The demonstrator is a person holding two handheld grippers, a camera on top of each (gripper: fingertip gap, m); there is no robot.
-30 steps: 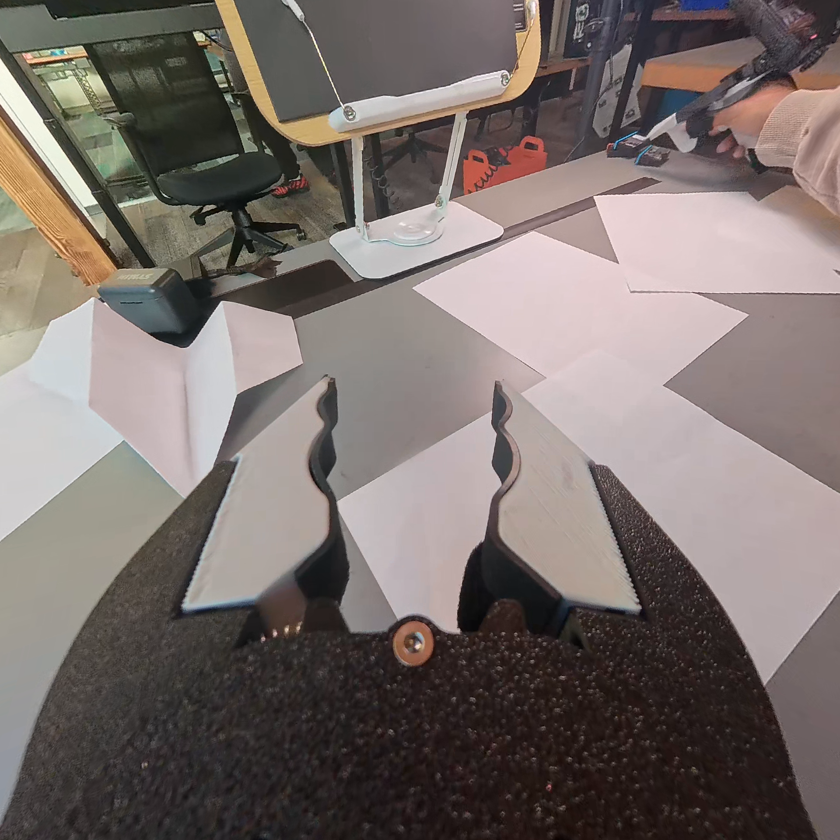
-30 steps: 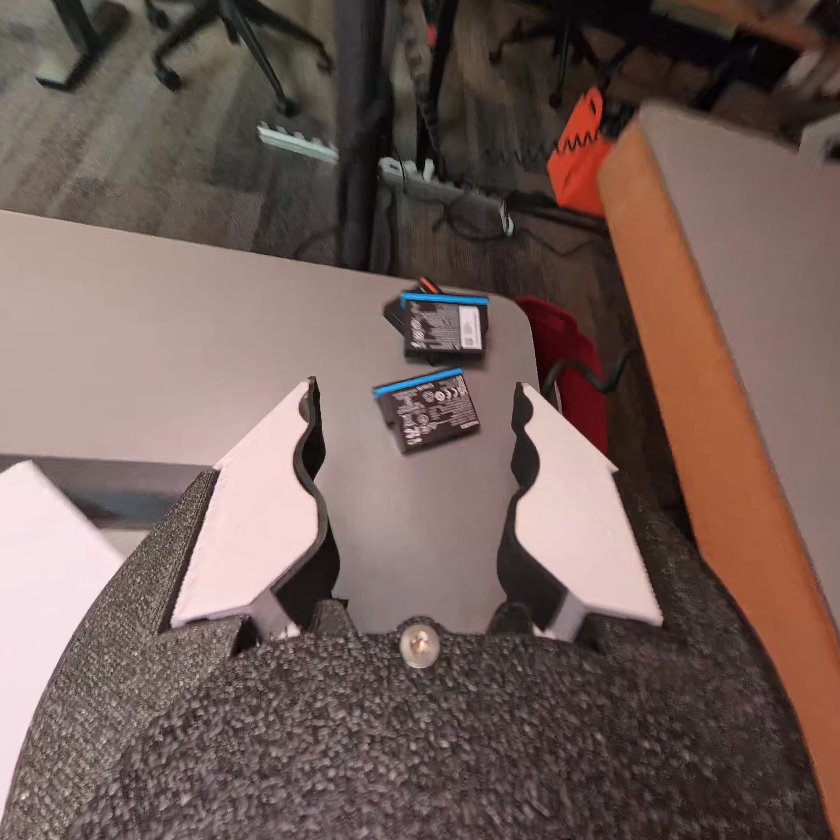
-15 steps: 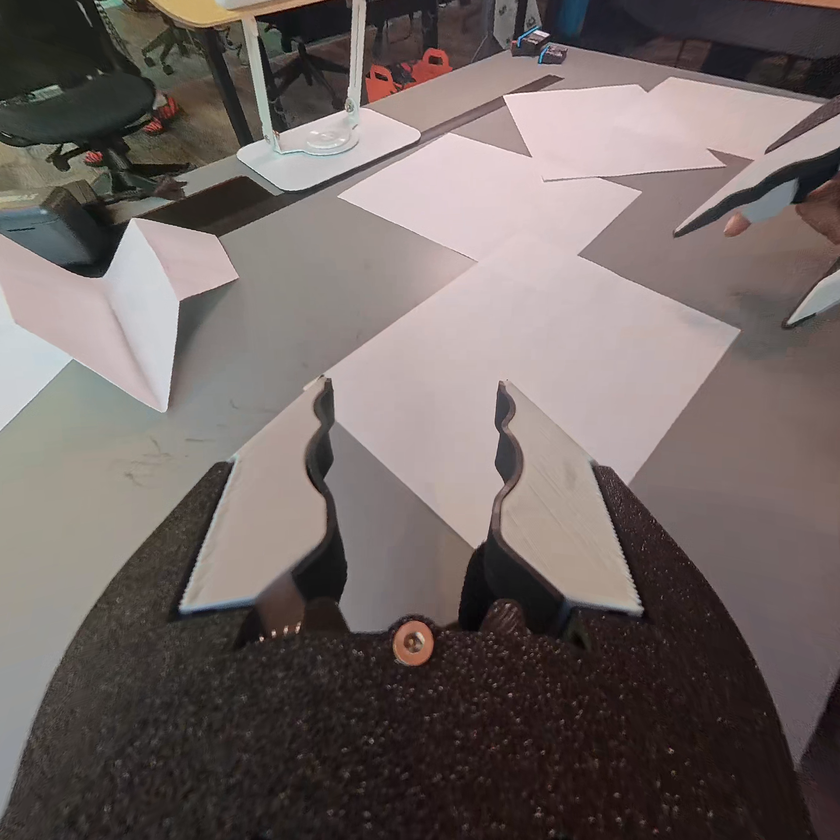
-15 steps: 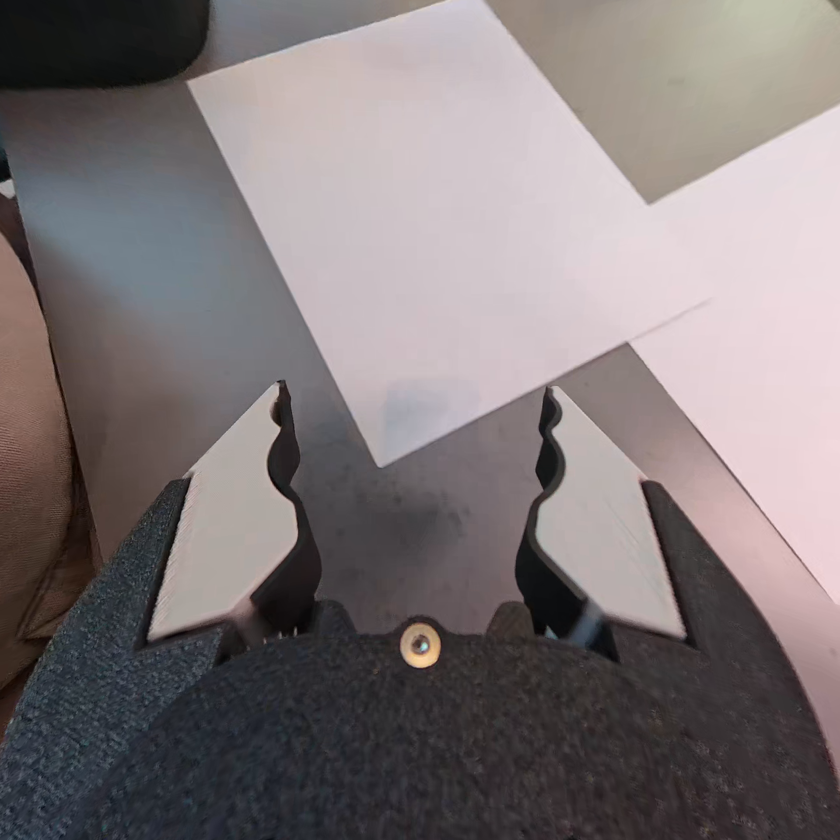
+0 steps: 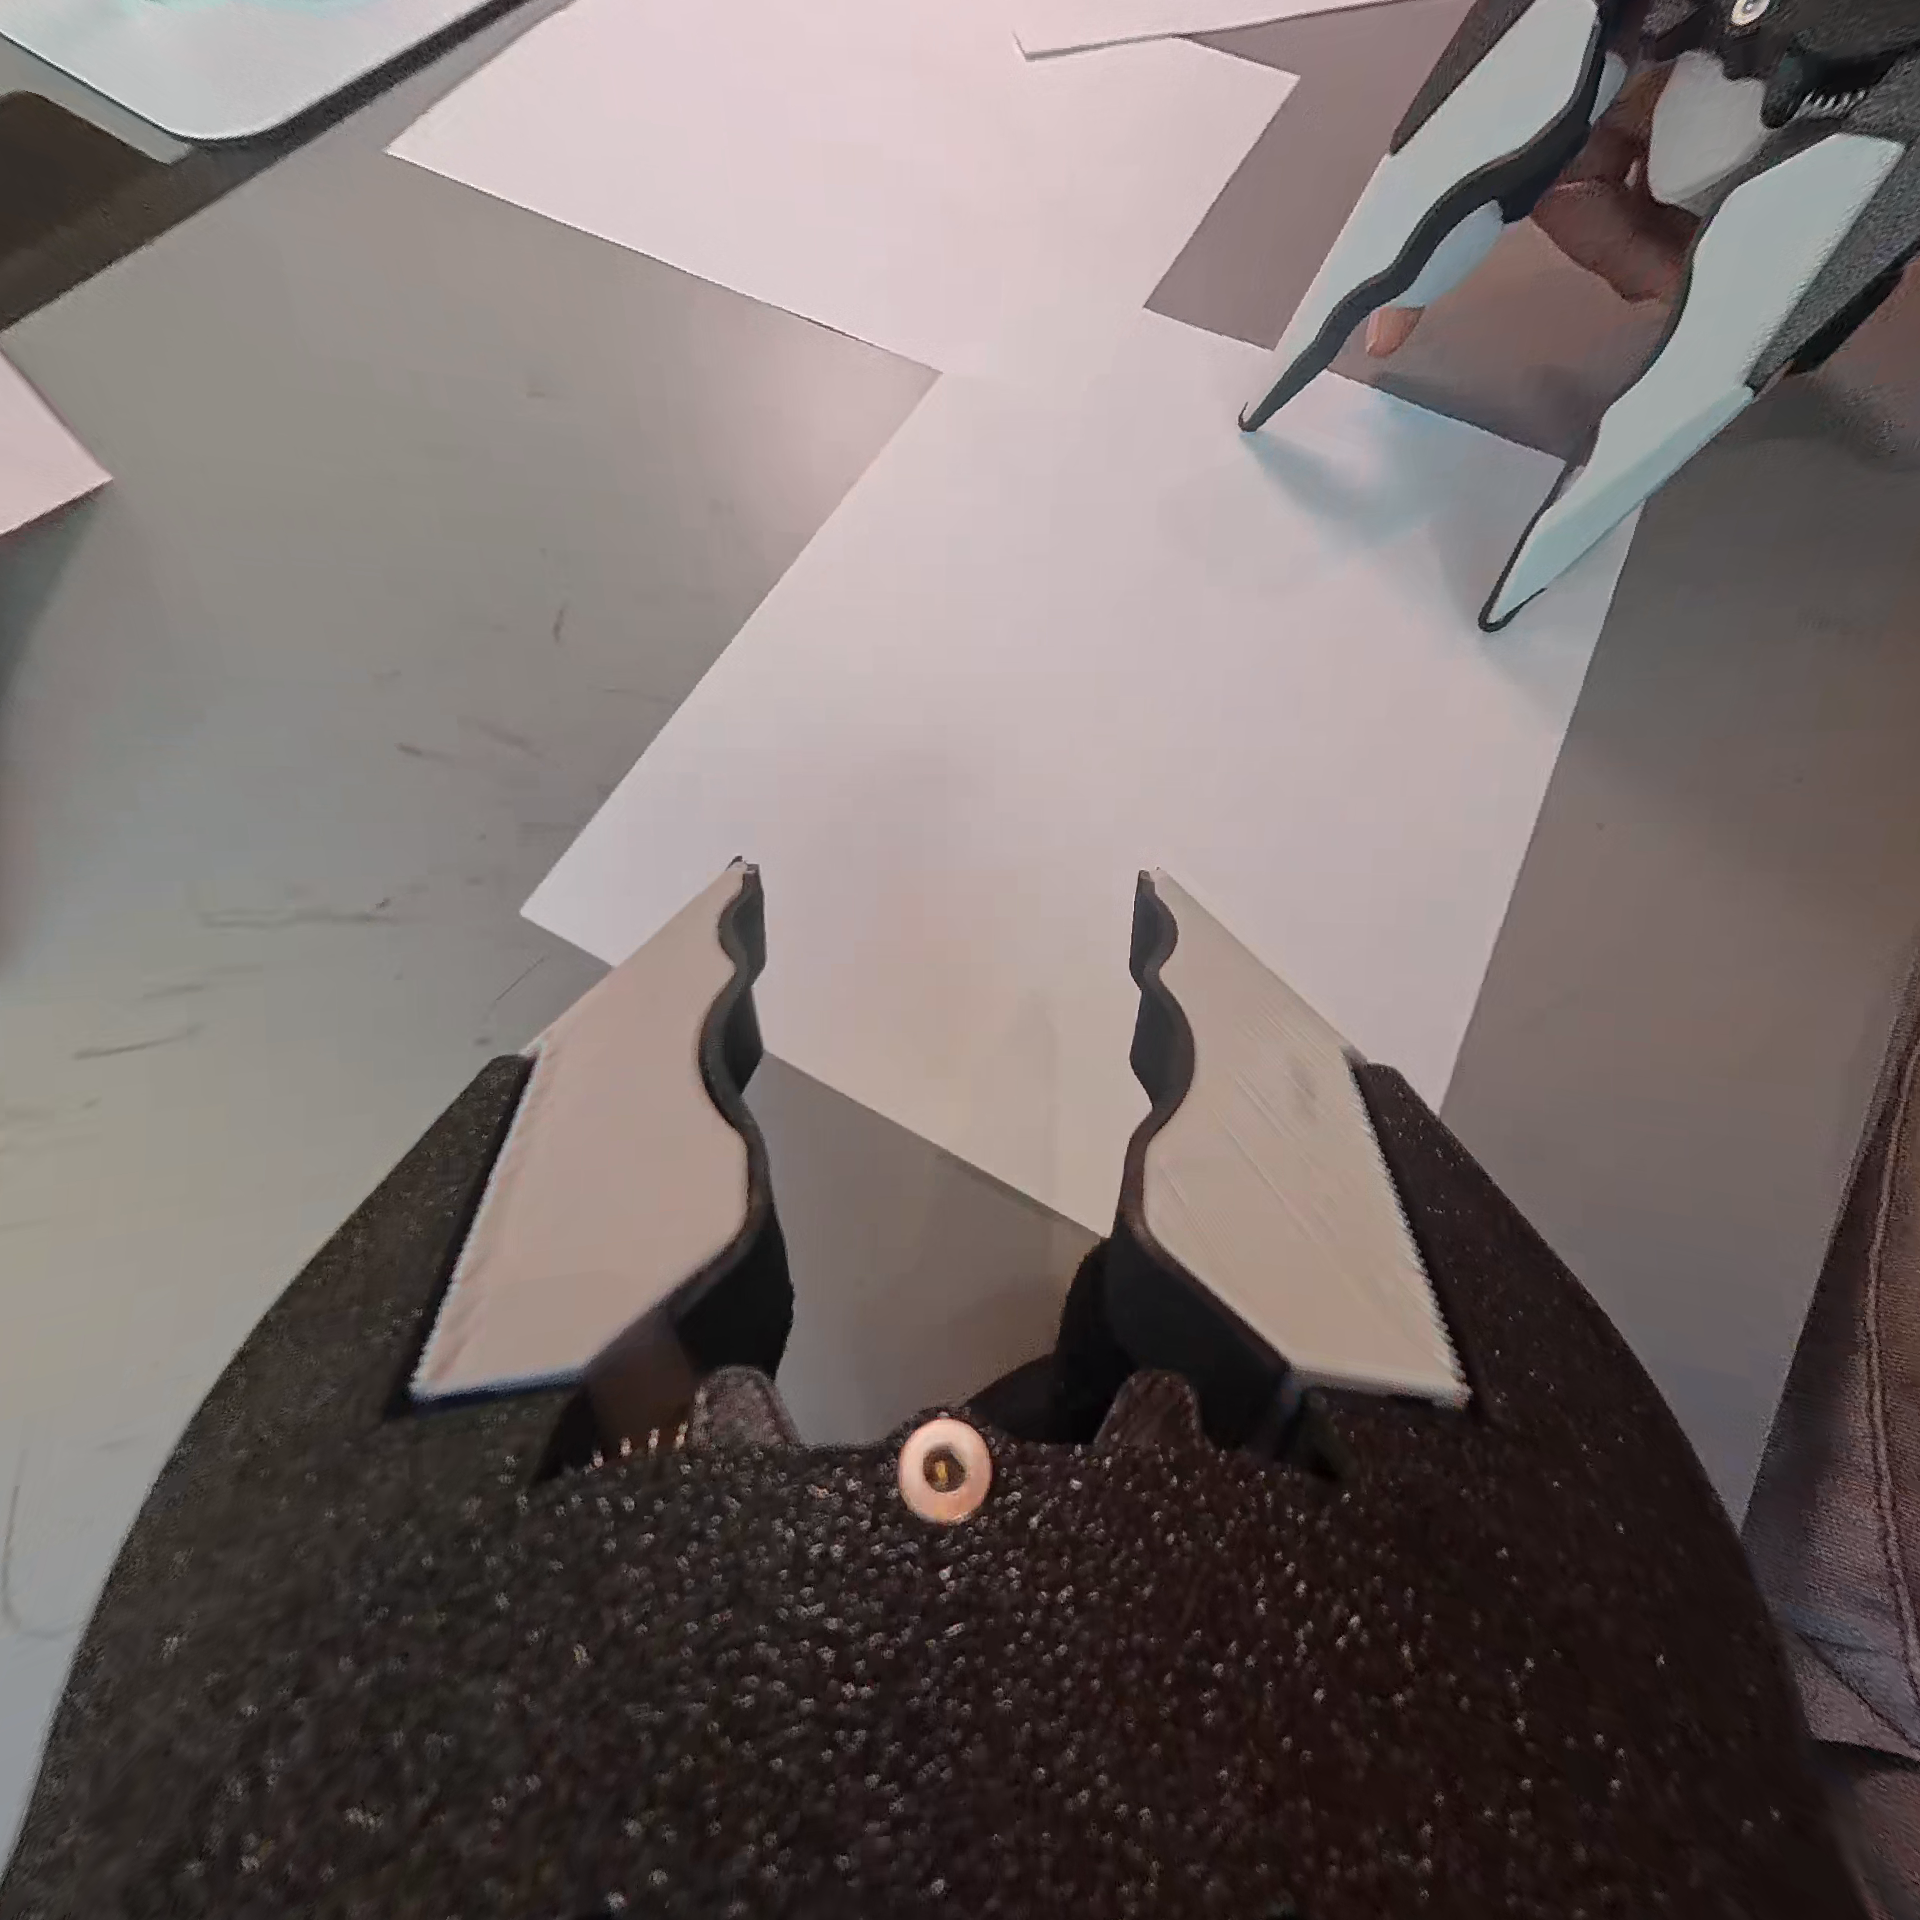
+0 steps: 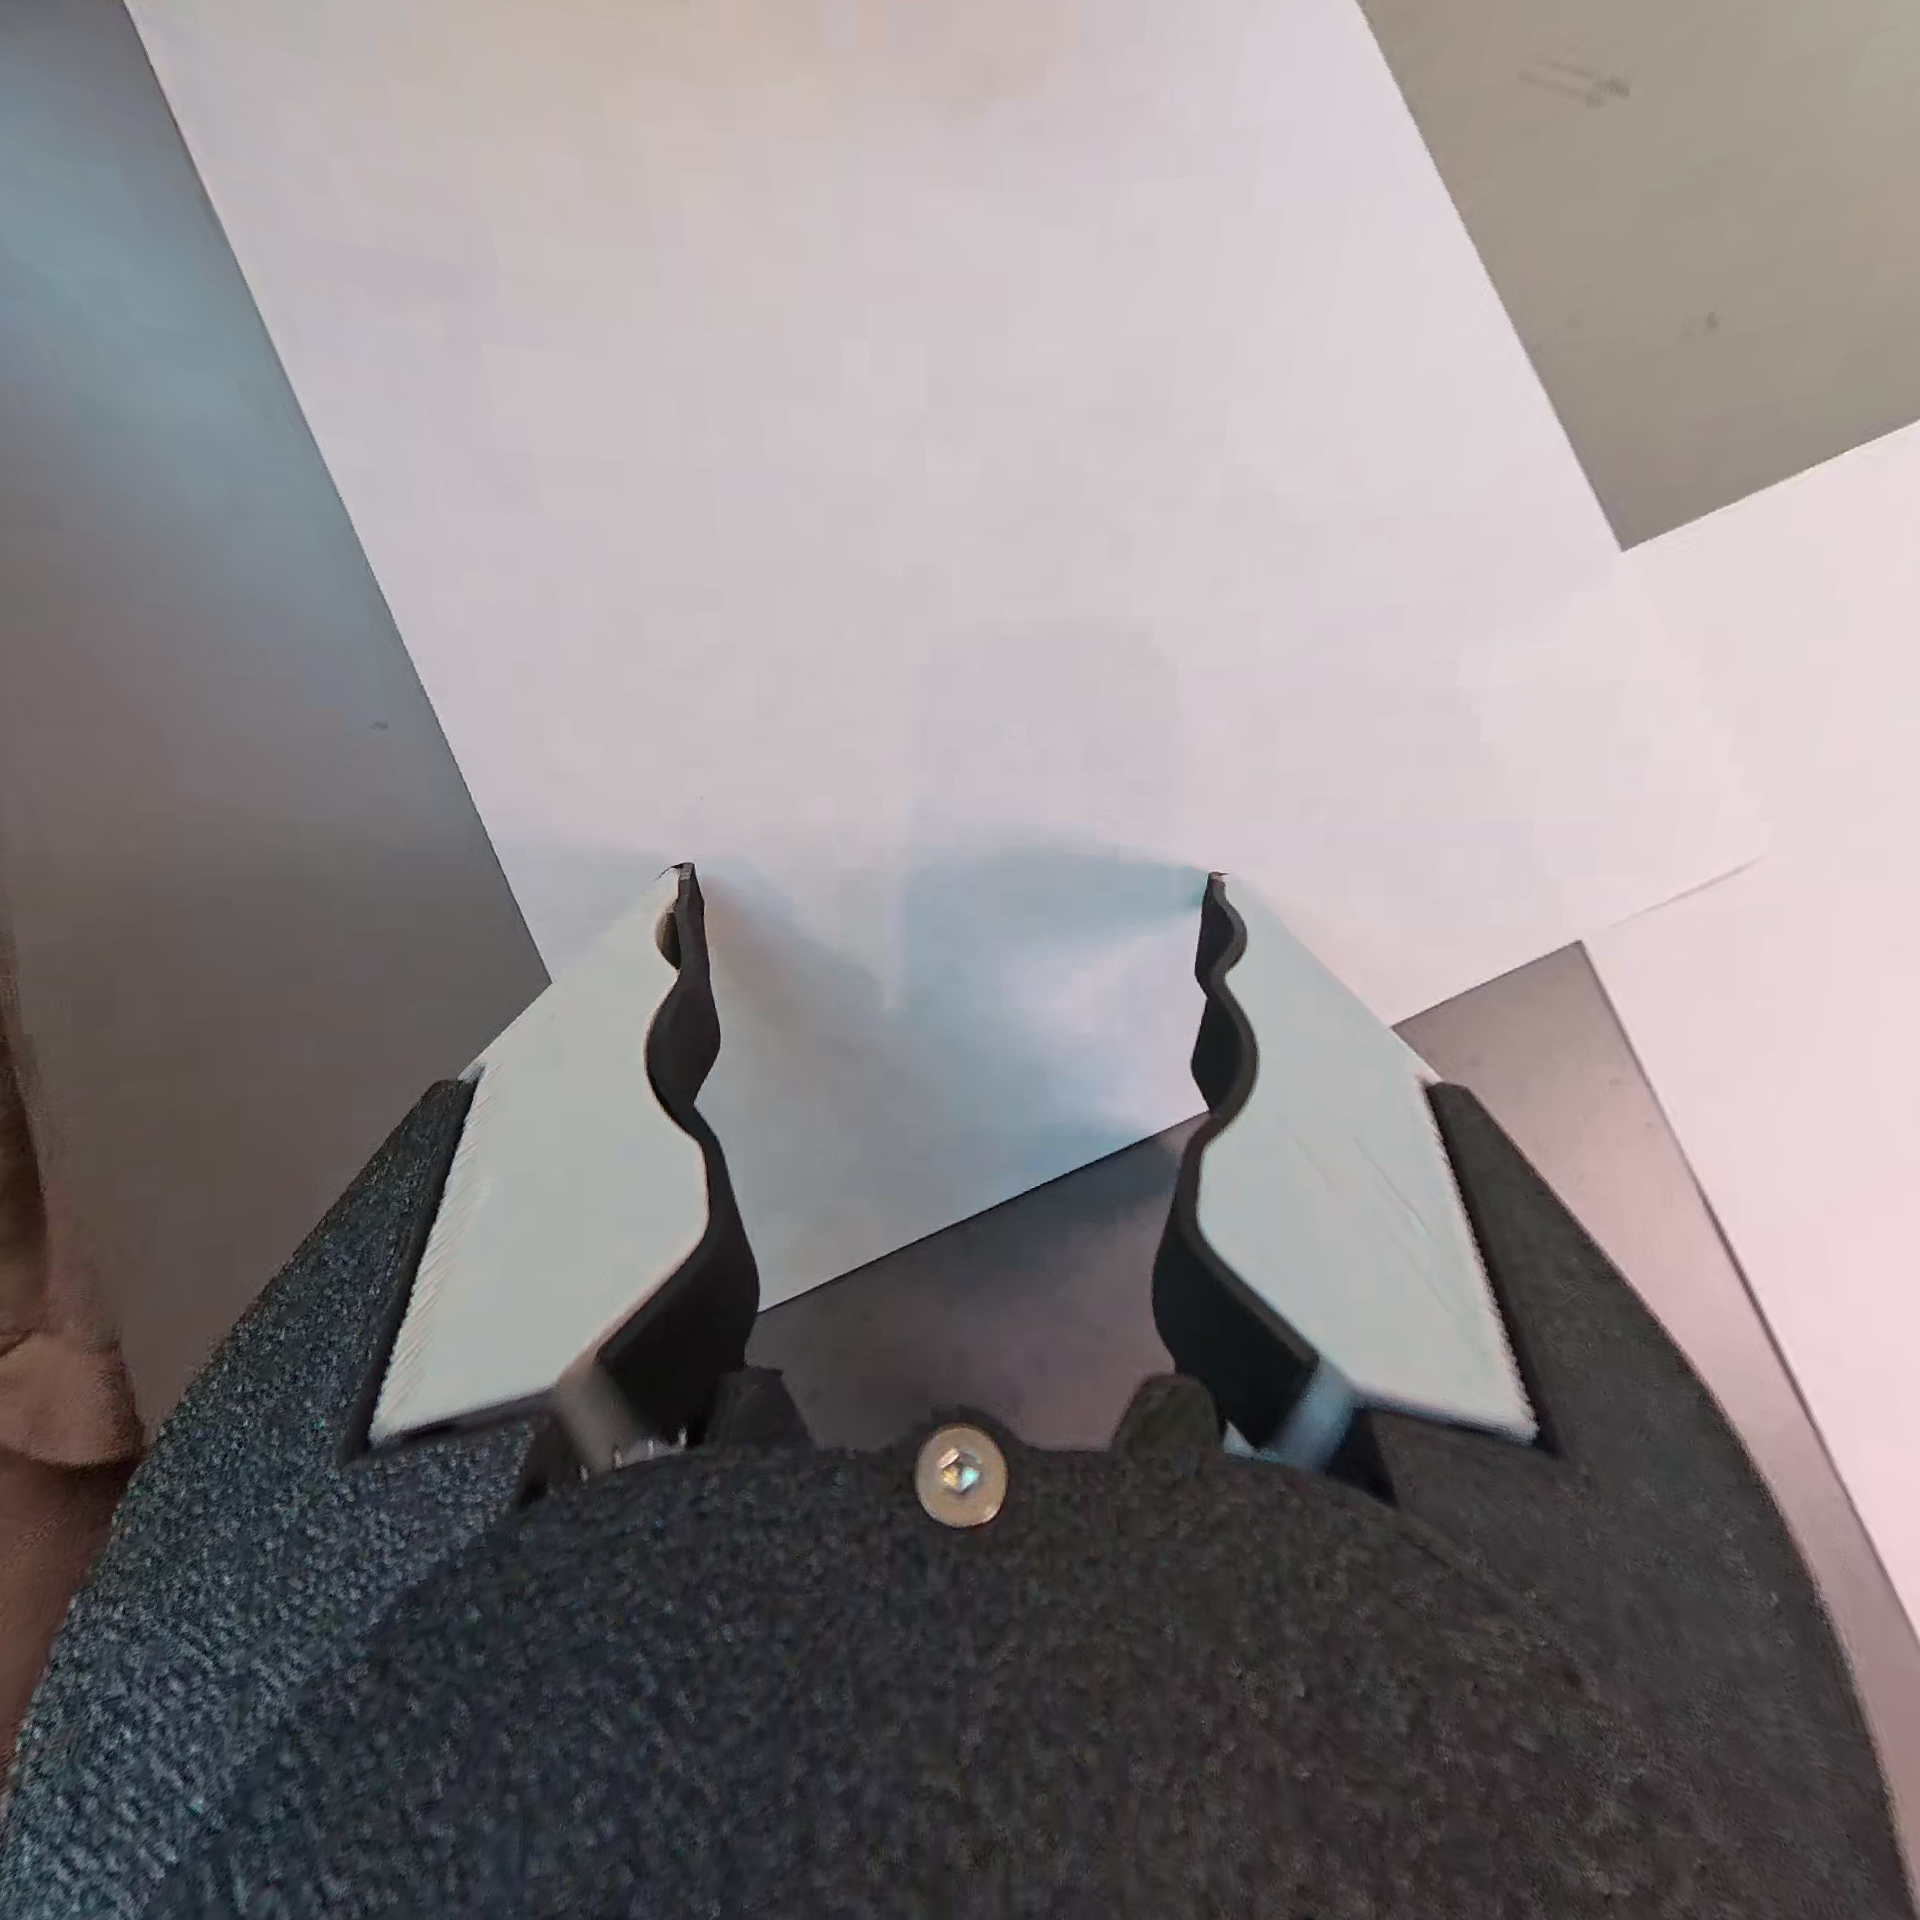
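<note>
- fingers of my left gripper gape wide, empty, over the flat white paper sheet's near corner on the grey tabletop.
- right gripper, equally wide and empty, hovers at the sheet's opposite corner.

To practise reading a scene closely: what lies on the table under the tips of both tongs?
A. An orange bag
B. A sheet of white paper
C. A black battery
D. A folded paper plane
B: both the left tongs and the right tongs are open over the same flat sheet of white paper on the grey table.
</note>
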